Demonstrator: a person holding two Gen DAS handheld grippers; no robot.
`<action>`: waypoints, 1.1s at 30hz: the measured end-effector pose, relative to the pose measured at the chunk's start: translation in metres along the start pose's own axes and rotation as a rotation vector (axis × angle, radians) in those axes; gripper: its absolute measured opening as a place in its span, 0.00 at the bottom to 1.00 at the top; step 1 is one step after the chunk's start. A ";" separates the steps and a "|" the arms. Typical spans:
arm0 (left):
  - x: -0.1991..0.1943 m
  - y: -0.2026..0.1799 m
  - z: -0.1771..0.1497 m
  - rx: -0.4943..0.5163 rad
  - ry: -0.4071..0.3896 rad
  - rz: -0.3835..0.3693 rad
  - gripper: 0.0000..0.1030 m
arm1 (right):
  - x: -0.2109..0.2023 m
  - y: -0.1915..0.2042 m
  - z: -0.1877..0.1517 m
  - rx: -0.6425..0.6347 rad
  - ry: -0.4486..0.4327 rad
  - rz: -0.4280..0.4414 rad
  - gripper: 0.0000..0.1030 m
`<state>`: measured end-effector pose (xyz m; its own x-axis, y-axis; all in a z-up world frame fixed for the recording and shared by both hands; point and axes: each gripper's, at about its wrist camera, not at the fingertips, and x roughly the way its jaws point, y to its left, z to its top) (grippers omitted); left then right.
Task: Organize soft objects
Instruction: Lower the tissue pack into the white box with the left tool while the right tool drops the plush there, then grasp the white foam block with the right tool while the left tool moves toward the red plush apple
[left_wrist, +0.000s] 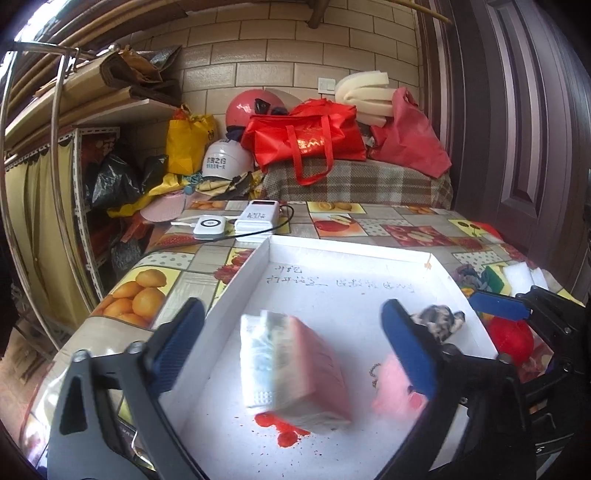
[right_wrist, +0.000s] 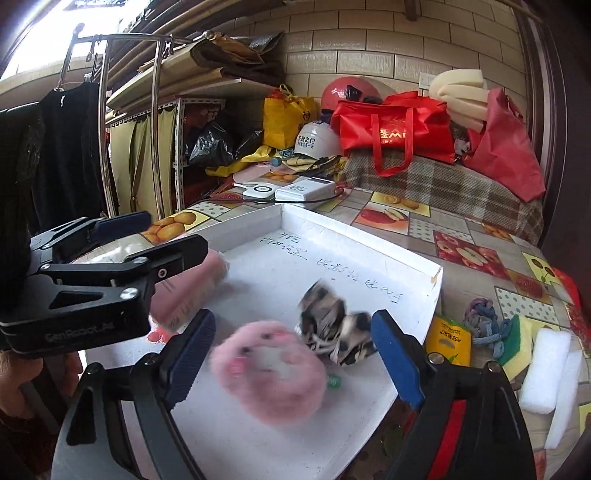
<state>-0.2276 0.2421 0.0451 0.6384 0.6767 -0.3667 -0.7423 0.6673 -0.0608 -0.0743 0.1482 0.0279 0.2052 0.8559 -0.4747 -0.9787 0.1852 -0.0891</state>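
Fruit-print tabletop carries a white tray at centre, two white chargers at eleven o'clock, sponges and foam blocks at three o'clock.

Cluttered home storeroom: helmets, bags.

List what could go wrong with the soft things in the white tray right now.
1. The pink plush is blurred between the open right gripper fingers; it may roll toward the tray's near edge.
2. The pink tissue pack looks tilted and may topple.
3. The patterned cloth beside the plush could get knocked.
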 end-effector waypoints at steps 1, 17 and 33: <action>-0.001 0.002 0.000 -0.008 -0.007 0.007 1.00 | -0.001 -0.001 0.000 0.002 -0.007 -0.002 0.88; -0.007 -0.002 -0.002 0.010 -0.030 0.012 1.00 | -0.014 -0.013 -0.004 0.078 -0.068 -0.027 1.00; -0.024 -0.042 -0.010 0.092 -0.036 -0.113 1.00 | -0.053 -0.061 -0.028 0.168 -0.073 -0.081 1.00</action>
<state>-0.2139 0.1944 0.0474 0.7247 0.6056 -0.3289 -0.6449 0.7642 -0.0139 -0.0258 0.0779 0.0343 0.2899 0.8665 -0.4063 -0.9444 0.3278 0.0254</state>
